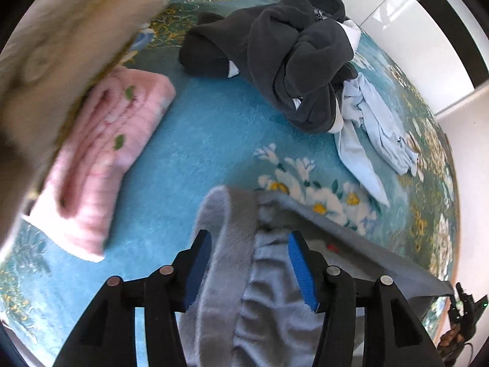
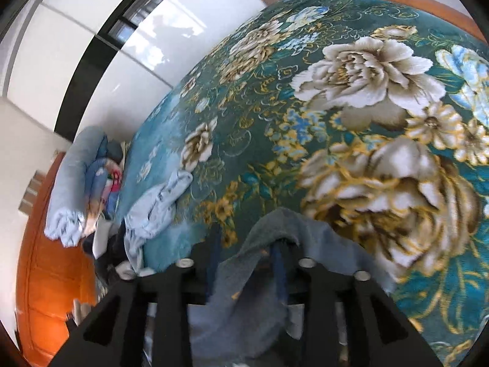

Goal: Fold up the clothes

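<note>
While both claws gape around grey trousers (image 1: pixel 244 275), blue blanket (image 1: pixel 195 140) lies bare ahead.

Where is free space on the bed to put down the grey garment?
The plain blue patch of blanket between the pink towel, the dark fleece and the grey garment is bare. The far side, around the fleece and the light blue cloth, is crowded.

No readable text, label, brand, number or sign is found in either wrist view; only floral patterns are seen ahead of both grippers.
</note>
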The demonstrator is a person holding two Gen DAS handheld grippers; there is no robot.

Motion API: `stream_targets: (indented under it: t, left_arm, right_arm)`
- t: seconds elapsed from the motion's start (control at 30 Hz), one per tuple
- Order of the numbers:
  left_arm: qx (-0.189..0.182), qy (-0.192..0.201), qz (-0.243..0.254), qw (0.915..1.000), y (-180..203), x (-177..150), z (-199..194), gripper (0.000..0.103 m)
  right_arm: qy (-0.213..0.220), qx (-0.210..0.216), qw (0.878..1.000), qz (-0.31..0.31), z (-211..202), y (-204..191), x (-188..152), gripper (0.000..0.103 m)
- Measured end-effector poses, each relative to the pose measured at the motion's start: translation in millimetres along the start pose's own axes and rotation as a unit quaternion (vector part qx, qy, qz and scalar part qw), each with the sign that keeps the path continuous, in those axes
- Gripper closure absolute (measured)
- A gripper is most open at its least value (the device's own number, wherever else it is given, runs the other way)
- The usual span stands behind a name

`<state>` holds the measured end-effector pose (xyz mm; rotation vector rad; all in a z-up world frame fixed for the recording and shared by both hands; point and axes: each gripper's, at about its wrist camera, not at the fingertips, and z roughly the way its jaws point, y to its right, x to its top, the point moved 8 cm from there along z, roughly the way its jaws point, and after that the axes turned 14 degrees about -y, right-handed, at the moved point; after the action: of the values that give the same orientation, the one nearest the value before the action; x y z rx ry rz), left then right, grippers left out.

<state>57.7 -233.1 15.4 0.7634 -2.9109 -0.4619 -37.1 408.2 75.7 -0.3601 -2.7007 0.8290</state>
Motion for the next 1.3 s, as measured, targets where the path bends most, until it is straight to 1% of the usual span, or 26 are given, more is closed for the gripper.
stream_targets:
  t: [0.1,0.13,0.17,0.2,0.27,0.3,0.33,0.43,0.5,0.53,0.6,0.67,0.7,0.73,0.77,0.8,0.83,0.9,0.97,1.03,1.07,1.1,1.13,1.17,1.23,1.3]
  left_arm:
    - [-0.007,-0.001,0.000,1.0000,-7,-18,-7,0.047]
    - [-0.010,-0.002,0.002,0.9999,-9,-25,-8,0.047]
    - [-0.012,-0.002,0.004,0.9999,-10,-32,-10,0.047]
    - [-0.012,-0.003,0.006,0.9999,-12,-40,-11,0.047]
    - [-0.011,-0.003,0.004,0.9999,-15,-51,-13,0.047]
    - [-0.010,0.000,0.001,0.9999,-18,-57,-15,0.047]
    - [-0.011,0.009,-0.009,0.9999,-22,-62,-20,0.047]
    - [-0.013,0.037,-0.028,0.9989,-33,-79,-34,0.047]
    - [-0.003,0.054,-0.027,0.9982,-38,-88,-41,0.047]
    - [0.003,0.057,-0.028,0.9980,-41,-91,-43,0.047]
    - [0.009,0.060,-0.037,0.9975,-47,-98,-44,0.047]
    - [-0.014,0.053,-0.058,0.9968,-50,-103,-42,0.047]
    - [-0.029,0.049,-0.069,0.9960,-50,-105,-42,0.047]
    - [-0.041,0.046,-0.078,0.9950,-50,-107,-41,0.047]
    - [-0.043,0.044,-0.081,0.9948,-48,-108,-40,0.047]
    - [-0.045,0.043,-0.082,0.9947,-46,-110,-39,0.047]
    - [-0.043,0.041,-0.078,0.9952,-42,-111,-37,0.047]
    - [-0.041,0.036,-0.071,0.9960,-35,-112,-35,0.047]
    - [-0.045,0.034,-0.070,0.9959,-32,-114,-34,0.047]
    - [-0.048,0.030,-0.070,0.9959,-29,-114,-32,0.047]
    - [-0.048,0.028,-0.070,0.9960,-28,-114,-31,0.047]
    - [-0.048,0.026,-0.070,0.9961,-27,-114,-30,0.047]
    - [-0.049,0.025,-0.071,0.9960,-26,-113,-29,0.047]
    - [-0.050,0.023,-0.072,0.9959,-25,-112,-28,0.047]
    - [-0.053,0.020,-0.073,0.9957,-22,-111,-24,0.047]
    - [-0.055,0.016,-0.074,0.9956,-20,-110,-21,0.047]
  right_arm:
    - [-0.002,0.012,1.000,-0.009,-7,-1,-9,0.064]
    - [-0.002,0.016,1.000,-0.014,-8,-3,-12,0.058]
    - [-0.016,0.002,1.000,-0.021,-4,-6,-16,0.056]
    - [-0.039,-0.019,0.998,-0.037,4,-11,-21,0.055]
    - [-0.083,-0.057,0.991,-0.083,19,-24,-32,0.055]
    - [-0.085,-0.063,0.989,-0.102,20,-32,-36,0.055]
    - [-0.083,-0.067,0.987,-0.118,19,-39,-40,0.055]
    - [-0.047,-0.035,0.990,-0.128,0,-48,-49,0.055]
    - [-0.027,-0.077,0.987,-0.141,-9,-33,-55,0.055]
    - [-0.038,-0.106,0.982,-0.152,-4,-23,-60,0.055]
    - [-0.071,-0.165,0.968,-0.173,11,-4,-71,0.055]
    - [-0.093,-0.207,0.950,-0.216,26,-1,-83,0.055]
    - [-0.093,-0.220,0.943,-0.233,30,-2,-85,0.055]
    - [-0.090,-0.226,0.939,-0.244,36,-3,-85,0.055]
    - [-0.091,-0.228,0.938,-0.246,41,-2,-85,0.054]
    - [-0.098,-0.232,0.935,-0.249,49,0,-85,0.045]
    - [-0.106,-0.237,0.932,-0.253,58,2,-86,0.041]
    - [-0.123,-0.248,0.925,-0.260,77,5,-87,0.041]
    - [-0.129,-0.264,0.919,-0.264,90,8,-88,0.041]
    - [-0.126,-0.269,0.920,-0.254,94,14,-87,0.041]
    - [-0.123,-0.267,0.924,-0.246,94,17,-87,0.041]
    - [-0.122,-0.265,0.927,-0.238,93,19,-85,0.043]
    - [-0.121,-0.270,0.928,-0.228,91,22,-83,0.055]
    - [-0.121,-0.276,0.928,-0.218,88,25,-80,0.063]
    - [-0.126,-0.266,0.936,-0.193,80,29,-72,0.095]
    - [-0.122,-0.221,0.956,-0.152,62,32,-57,0.095]
